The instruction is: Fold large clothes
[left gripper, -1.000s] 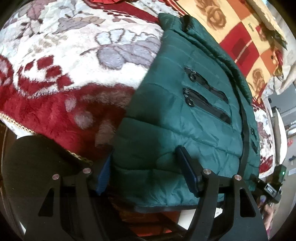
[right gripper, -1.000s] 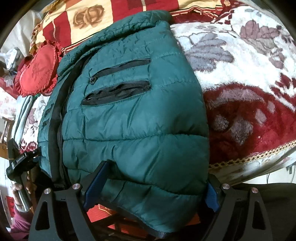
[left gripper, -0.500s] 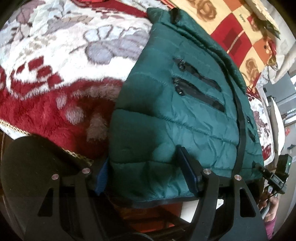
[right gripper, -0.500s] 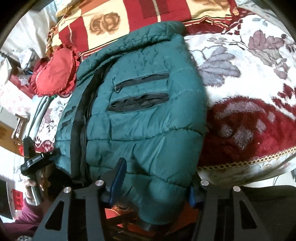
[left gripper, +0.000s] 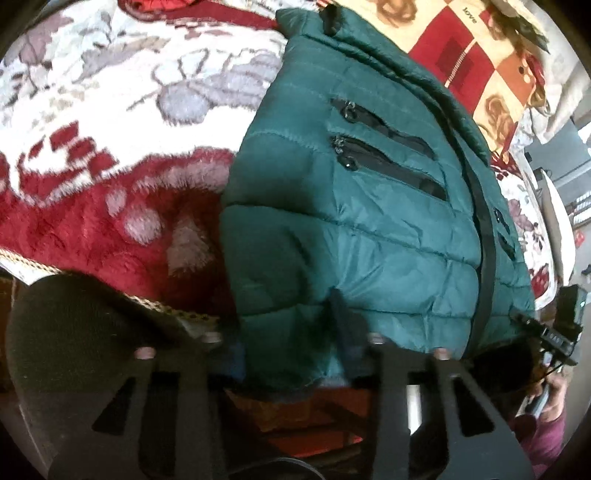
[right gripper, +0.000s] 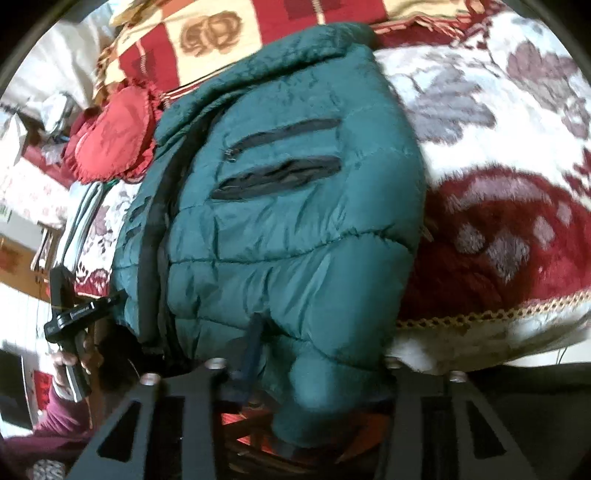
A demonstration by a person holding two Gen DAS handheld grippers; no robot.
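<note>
Jacket (left gripper: 369, 206) hem, both grippers just closed on it

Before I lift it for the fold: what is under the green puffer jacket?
The green puffer jacket lies on a red and white floral fleece blanket, which shows all around it. At the hem, orange-red shows beneath. What lies directly under the jacket's middle is covered.

A home bedroom is indicated: a bed is covered by a plush red-and-white floral blanket (left gripper: 110, 155), with a red-and-cream rose-patterned checked quilt (right gripper: 229, 33) and a frilled red cushion (right gripper: 110, 136) seen upper left.
</note>
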